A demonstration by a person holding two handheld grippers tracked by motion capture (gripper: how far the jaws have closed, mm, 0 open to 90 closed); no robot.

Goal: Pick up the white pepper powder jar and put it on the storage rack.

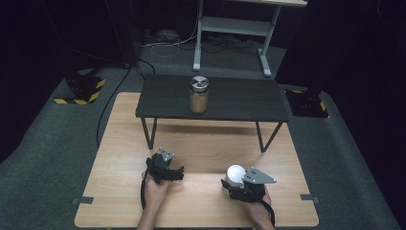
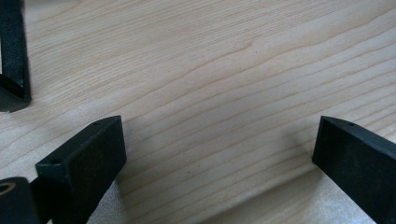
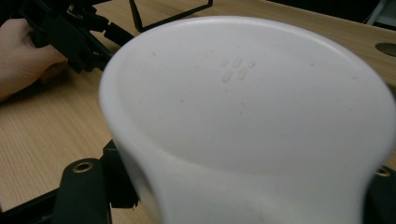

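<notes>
A white cup (image 1: 235, 174) sits at the front right of the wooden table (image 1: 201, 143), with my right gripper (image 1: 231, 186) shut on it. In the right gripper view the white cup (image 3: 247, 116) looms very close with its flat end toward the camera, and the black jaws press on its lower sides. My left gripper (image 1: 176, 173) rests low over the table at the front left. Its jaws stand wide open (image 2: 219, 140) over bare wood, with nothing between them. The right gripper view also shows the left gripper (image 3: 70, 30) and the hand (image 3: 18, 53) holding it.
A low black bench (image 1: 239, 98) stands across the far half of the table, with a metal-lidded jar (image 1: 199, 95) of brownish contents on it. One black bench leg (image 2: 14, 60) shows near the left gripper. Grey carpet, cables and a white desk frame (image 1: 230, 28) lie beyond.
</notes>
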